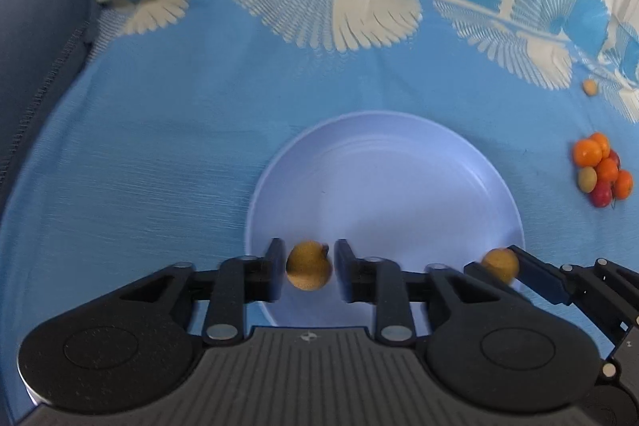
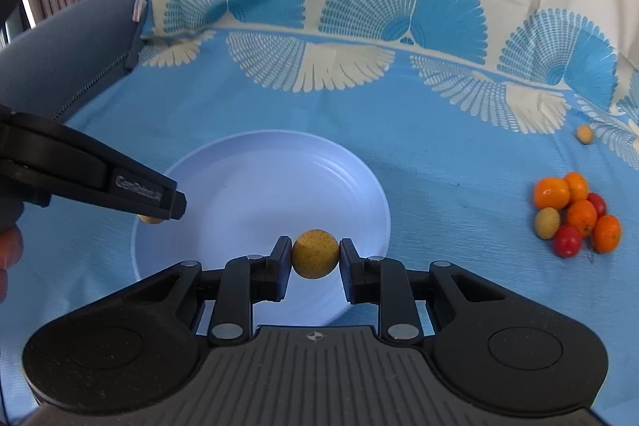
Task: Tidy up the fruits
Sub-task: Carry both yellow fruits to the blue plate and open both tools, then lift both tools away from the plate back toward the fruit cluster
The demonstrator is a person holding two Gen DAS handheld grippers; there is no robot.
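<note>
A pale blue plate [image 1: 399, 162] [image 2: 239, 178] lies on the blue cloth. My left gripper [image 1: 309, 266] holds a small yellow-brown fruit [image 1: 309, 266] between its fingers over the plate's near rim; a thin gap shows on the right side of the fruit. My right gripper [image 2: 314, 255] is shut on another yellow-brown fruit [image 2: 314, 254] over the plate's near edge. The right gripper with its fruit [image 1: 500, 264] shows at the right in the left wrist view. The left gripper's finger [image 2: 120, 186] shows at the left in the right wrist view, a fruit [image 2: 151, 219] peeking below it.
A pile of small oranges, red fruits and a yellow-green one [image 1: 601, 168] [image 2: 575, 214] lies on the cloth right of the plate. One lone tan fruit [image 1: 589, 87] [image 2: 585, 133] lies farther back. A blue cushion [image 2: 72, 46] rises at the left.
</note>
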